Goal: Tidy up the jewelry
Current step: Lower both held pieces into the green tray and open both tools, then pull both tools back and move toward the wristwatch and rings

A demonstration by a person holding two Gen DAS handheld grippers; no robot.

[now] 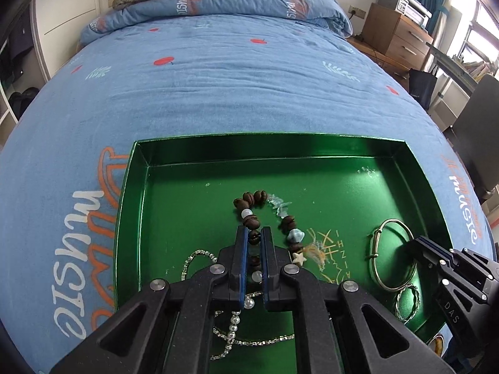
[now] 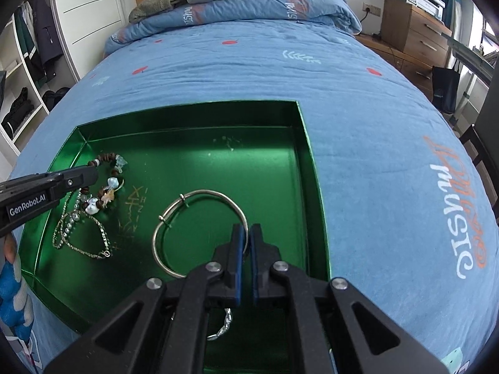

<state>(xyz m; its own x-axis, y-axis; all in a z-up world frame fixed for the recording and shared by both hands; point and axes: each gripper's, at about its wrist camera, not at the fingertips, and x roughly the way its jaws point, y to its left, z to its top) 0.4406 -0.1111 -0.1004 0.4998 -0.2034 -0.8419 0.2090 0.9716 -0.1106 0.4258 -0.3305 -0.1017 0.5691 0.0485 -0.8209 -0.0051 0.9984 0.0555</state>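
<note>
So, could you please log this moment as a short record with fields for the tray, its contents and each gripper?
surface: blue bedspread
tray: green tray, open, lying on the bedspread
contents: beaded bracelet, silver bangle, rhinestone chain, small twisted ring
left gripper: fingers closed on the beaded bracelet
right gripper: fingers closed on the silver bangle's rim
</note>
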